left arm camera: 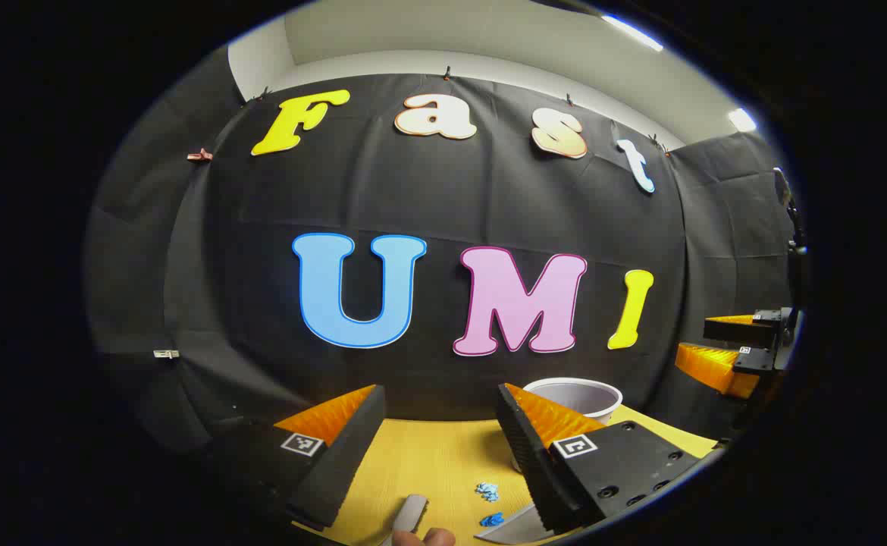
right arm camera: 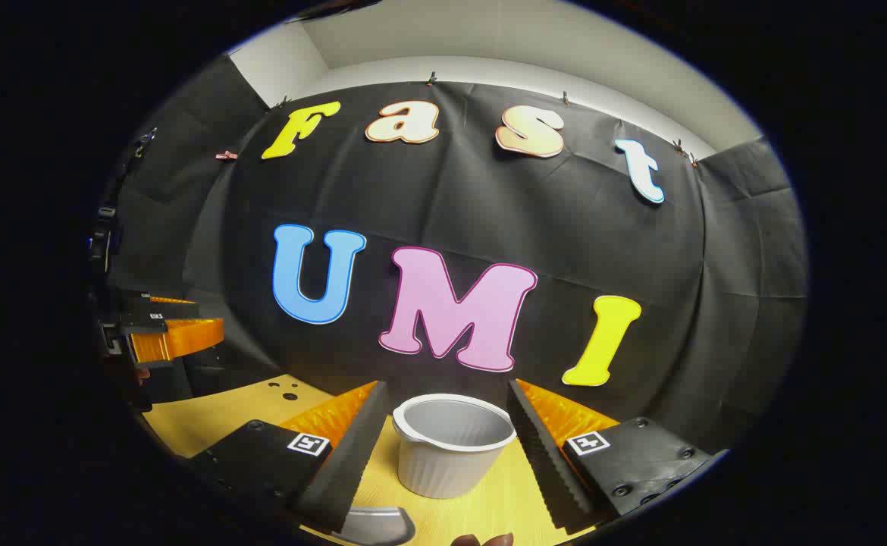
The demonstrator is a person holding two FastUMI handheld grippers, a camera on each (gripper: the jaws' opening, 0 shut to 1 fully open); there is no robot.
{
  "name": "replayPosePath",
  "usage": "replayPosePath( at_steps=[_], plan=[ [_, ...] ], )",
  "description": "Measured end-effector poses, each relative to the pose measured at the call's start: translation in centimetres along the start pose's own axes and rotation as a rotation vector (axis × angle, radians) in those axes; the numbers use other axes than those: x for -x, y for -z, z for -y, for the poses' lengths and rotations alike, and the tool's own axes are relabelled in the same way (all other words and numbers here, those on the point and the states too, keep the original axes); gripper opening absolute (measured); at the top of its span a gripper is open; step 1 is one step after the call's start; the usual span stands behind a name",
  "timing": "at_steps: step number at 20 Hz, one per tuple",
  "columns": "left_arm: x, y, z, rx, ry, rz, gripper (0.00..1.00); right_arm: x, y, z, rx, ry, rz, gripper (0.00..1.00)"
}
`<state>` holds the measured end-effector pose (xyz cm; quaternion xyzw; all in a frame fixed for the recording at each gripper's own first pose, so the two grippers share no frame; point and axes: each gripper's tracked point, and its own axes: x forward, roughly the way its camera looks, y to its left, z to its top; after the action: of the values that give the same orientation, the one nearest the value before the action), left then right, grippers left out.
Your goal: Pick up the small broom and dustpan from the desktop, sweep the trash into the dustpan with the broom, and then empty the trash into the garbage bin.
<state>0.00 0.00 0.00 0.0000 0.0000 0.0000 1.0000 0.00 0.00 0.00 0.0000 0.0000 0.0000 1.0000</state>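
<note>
- In the left gripper view, the left gripper (left arm camera: 436, 447) is spread wide, its fingers apart with nothing between them; it holds nothing and hangs above the yellow surface (left arm camera: 428, 462).
- At the bottom edge of that view, between the fingers, a grey handle-like piece (left arm camera: 410, 514) lies on the surface just above a fingertip of a hand (left arm camera: 424, 538); whether it belongs to the broom or the dustpan I cannot tell.
- A flat grey edge (left arm camera: 506, 528) shows just inside the right finger, low in that view; what it is I cannot tell.
- Two bits of blue trash (left arm camera: 487, 491) lie on the surface between the fingers, nearer the right one, one bit behind the other.
- Beyond the right finger stands the white garbage bin (left arm camera: 576, 396), partly hidden by that finger.
- Farther off at the right edge of that view, the right gripper (left arm camera: 724, 350) hangs in the air, its fingers apart.
- In the right gripper view, the right gripper (right arm camera: 443, 455) is likewise wide open and empty.
- A curved grey piece (right arm camera: 375, 525) lies at the bottom of that view, just inside the left finger.
- The ribbed garbage bin (right arm camera: 452, 447) stands upright on the surface (right arm camera: 208, 413) directly between the fingers, touching neither; it looks empty.
- At the left edge of that view the left gripper (right arm camera: 163, 334) shows, well apart from the bin.
</note>
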Motion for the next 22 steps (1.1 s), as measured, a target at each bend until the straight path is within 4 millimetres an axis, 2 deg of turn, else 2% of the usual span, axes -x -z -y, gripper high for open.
replayPosePath(
  at_steps=[2, 3, 4, 12, 13, 14, 15, 16, 19, 22],
  plan=[
    [0.2, -0.2, 0.3, -0.012, 0.006, 0.006, 0.94, 0.2, -0.1, -0.3, -0.003, -0.005, 0.0, 0.97],
    [0.3, -0.3, 0.4, -0.017, 0.013, 0.009, 0.94, 0.3, -0.1, -0.4, -0.003, -0.005, 0.0, 0.93],
    [0.4, -0.2, 0.5, -0.022, 0.023, 0.009, 0.94, 0.3, -0.2, -0.5, -0.002, -0.007, 0.0, 0.97],
    [1.1, -0.3, 0.6, -0.04, 0.048, 0.02, 0.94, 1.4, -0.7, -1.4, 0.001, -0.012, 0.006, 0.97],
    [1.2, -0.3, 0.6, -0.04, 0.054, 0.02, 0.94, 1.4, -0.7, -1.5, 0.003, -0.013, 0.004, 0.93],
    [1.3, -0.2, 0.7, -0.035, 0.061, 0.023, 0.94, 1.6, -0.7, -1.7, 0.006, -0.017, 0.004, 0.97],
    [1.3, -0.3, 0.8, -0.034, 0.065, 0.023, 0.94, 1.7, -0.6, -1.9, 0.008, -0.02, 0.001, 0.93],
    [1.3, -0.1, 0.7, -0.038, 0.066, 0.023, 0.94, 1.8, -0.5, -2.1, 0.007, -0.029, -0.005, 0.97],
    [1.2, 0.2, 0.4, -0.052, 0.065, 0.016, 0.94, 2.5, 1.5, -3.5, 0.004, -0.102, -0.072, 0.98],
    [1.4, 0.6, 0.5, -0.052, 0.076, 0.013, 0.94, 4.0, 5.3, -4.1, 0.01, -0.18, -0.195, 0.98]
  ],
)
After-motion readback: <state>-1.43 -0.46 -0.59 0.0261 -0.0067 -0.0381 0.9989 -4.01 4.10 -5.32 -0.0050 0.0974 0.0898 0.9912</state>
